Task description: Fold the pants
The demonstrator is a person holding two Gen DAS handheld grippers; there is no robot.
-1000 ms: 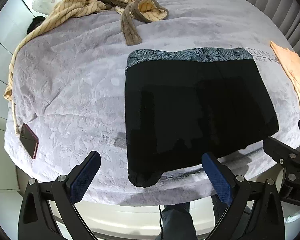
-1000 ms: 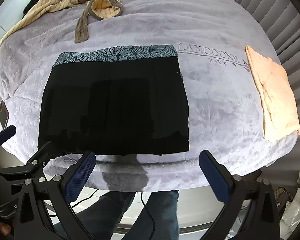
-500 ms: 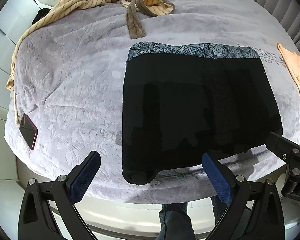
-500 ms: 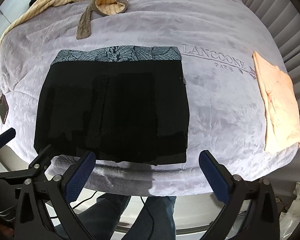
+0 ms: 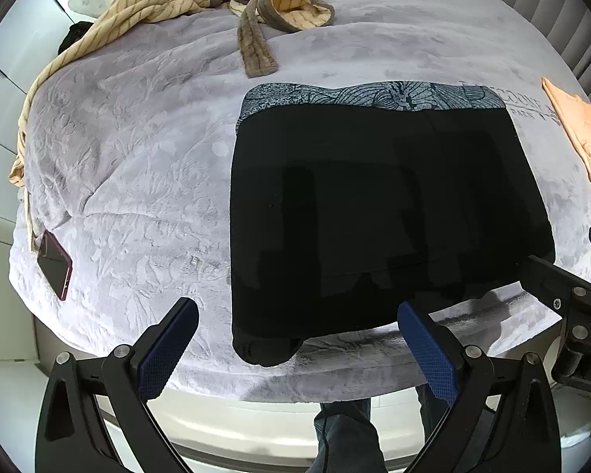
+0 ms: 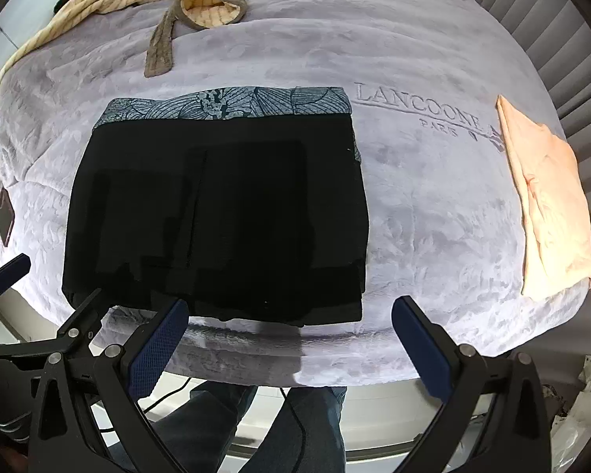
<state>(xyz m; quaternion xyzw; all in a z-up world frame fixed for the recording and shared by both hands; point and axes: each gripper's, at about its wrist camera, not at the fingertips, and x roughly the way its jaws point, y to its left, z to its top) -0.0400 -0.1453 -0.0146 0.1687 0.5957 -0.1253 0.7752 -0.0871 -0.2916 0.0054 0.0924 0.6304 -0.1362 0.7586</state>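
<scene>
Left gripper (image 5: 297,345): its 2 blue-padded fingers (image 5: 165,349) are standing wide apart, gripping nothing, hovering at the near edge of the bed (image 5: 130,149) without touching the cloth.
Right gripper (image 6: 289,345): its 2 fingers (image 6: 421,345) are likewise spreading wide, empty, above the bed's edge.
Pants (image 6: 216,216): black, lying folded flat on the bed, the patterned waistband (image 6: 224,104) at the far side.
Nearby: a peach cloth (image 6: 547,205) is lying well to the right; a phone (image 5: 55,264) is resting at the left edge.

Both grippers are hovering side by side, the left gripper (image 5: 297,349) and right gripper (image 6: 289,345) spread wide, gripping nothing.
</scene>
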